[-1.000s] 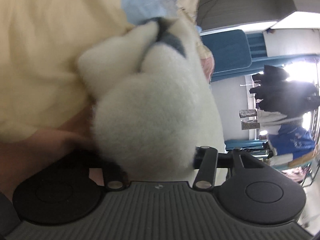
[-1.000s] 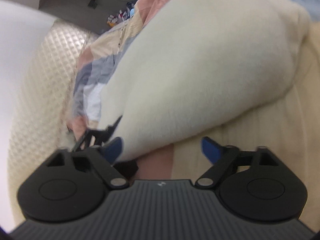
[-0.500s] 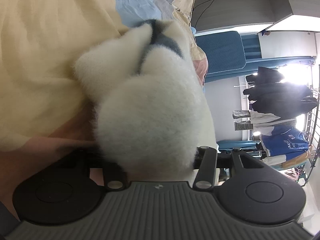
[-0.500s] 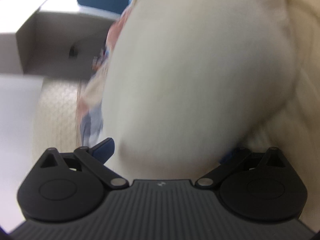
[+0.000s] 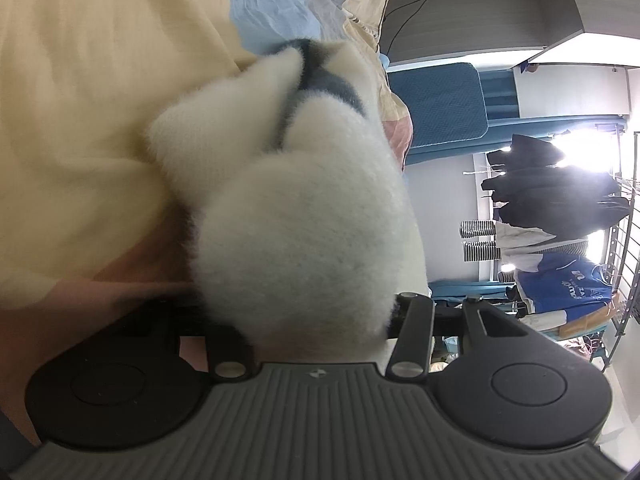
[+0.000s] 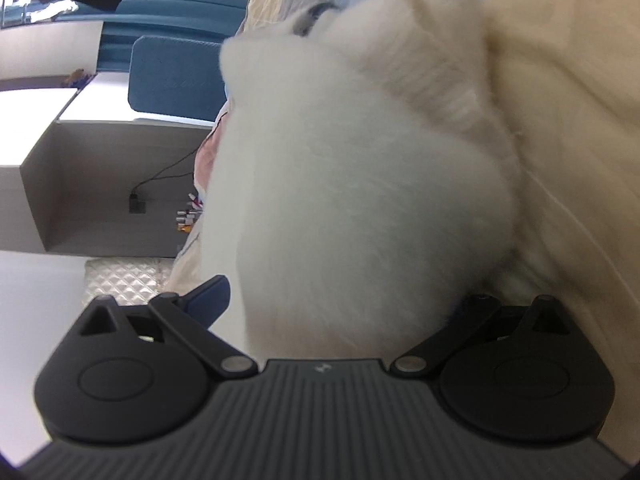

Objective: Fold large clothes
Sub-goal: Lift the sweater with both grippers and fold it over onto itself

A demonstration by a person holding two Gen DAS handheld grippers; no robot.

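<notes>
A fluffy white fleece garment point(image 5: 296, 216) with a dark grey-blue trim fills the middle of the left wrist view, bunched over the pale yellow bedding point(image 5: 88, 92). My left gripper point(image 5: 316, 320) is shut on a thick fold of it; the fleece hides the fingertips. In the right wrist view the same white fleece garment point(image 6: 360, 200) bulges between the fingers. My right gripper point(image 6: 336, 312) is closed around a fold of it, and only the left blue fingertip point(image 6: 210, 294) shows.
A patchwork quilt point(image 5: 280, 4) lies at the bed's far end. Blue chair cushions point(image 5: 436, 100) stand beyond the bed. A rack of hanging clothes point(image 5: 552, 216) stands by the bright window. A grey cabinet point(image 6: 112, 188) with a cable stands at the left.
My right gripper has moved onto the fleece and closed around a fold, and its view has swung round. My left gripper has kept its hold while its view shifted slightly.
</notes>
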